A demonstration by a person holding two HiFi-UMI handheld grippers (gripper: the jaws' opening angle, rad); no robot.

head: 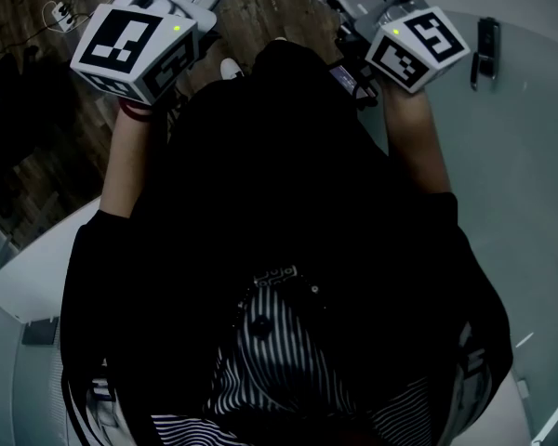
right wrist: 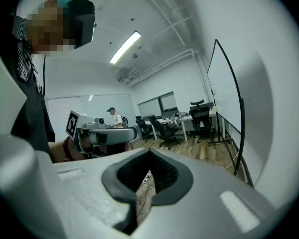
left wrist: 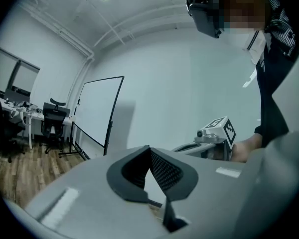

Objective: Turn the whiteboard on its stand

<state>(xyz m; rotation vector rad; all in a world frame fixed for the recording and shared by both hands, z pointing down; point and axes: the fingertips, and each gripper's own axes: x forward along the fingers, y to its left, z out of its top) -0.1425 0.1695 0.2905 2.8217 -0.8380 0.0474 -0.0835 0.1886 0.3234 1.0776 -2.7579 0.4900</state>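
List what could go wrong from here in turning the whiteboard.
The left tool and right tool are both shut and empty; pushing that way may slip on the whiteboard. A loose cable lies ahead and could trip the person. A chair stands near the board; a swing might hit it.

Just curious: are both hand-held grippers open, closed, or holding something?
Left grey hand-held gripper: closed, empty.
Right grey hand-held gripper: closed, empty.
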